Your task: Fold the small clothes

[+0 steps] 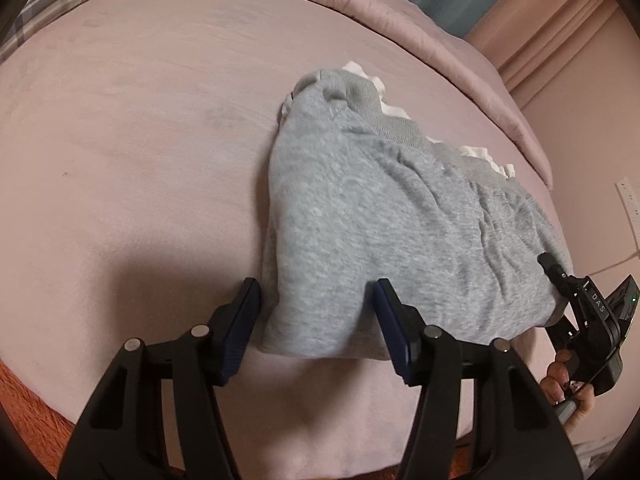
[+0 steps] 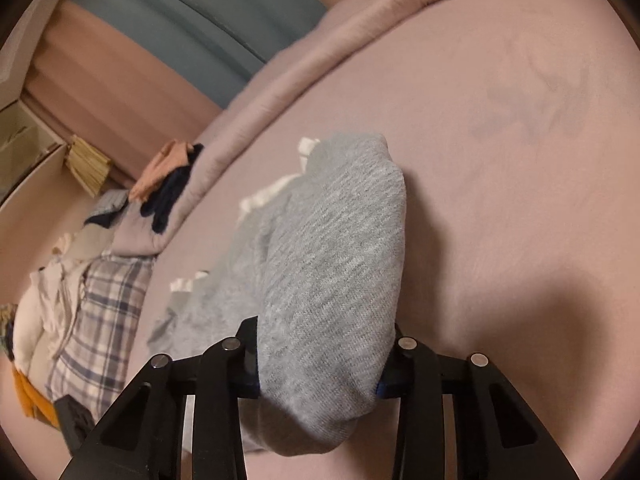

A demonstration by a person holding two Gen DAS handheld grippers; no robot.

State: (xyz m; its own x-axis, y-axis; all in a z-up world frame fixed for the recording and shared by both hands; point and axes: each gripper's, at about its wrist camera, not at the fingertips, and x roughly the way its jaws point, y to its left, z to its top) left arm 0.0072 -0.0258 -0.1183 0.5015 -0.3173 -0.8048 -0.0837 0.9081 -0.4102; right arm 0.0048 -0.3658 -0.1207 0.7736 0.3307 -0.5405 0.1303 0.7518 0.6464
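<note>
A small grey sweatshirt [image 1: 380, 208] with white frilled trim lies folded over on the pink bed. My left gripper [image 1: 316, 304] is open, its fingers on either side of the garment's near left corner, which rests between them. My right gripper [image 1: 554, 276] holds the garment's near right edge. In the right wrist view the grey sweatshirt [image 2: 332, 264] fills the space between the fingers of my right gripper [image 2: 320, 360], which are closed on a thick fold of it.
The pink bed sheet [image 1: 140, 140] spreads wide to the left. A rolled pink duvet [image 1: 360, 4] runs along the far edge. A plaid pillow [image 2: 104, 320] and a pile of loose clothes [image 2: 168, 180] lie at the bed's head.
</note>
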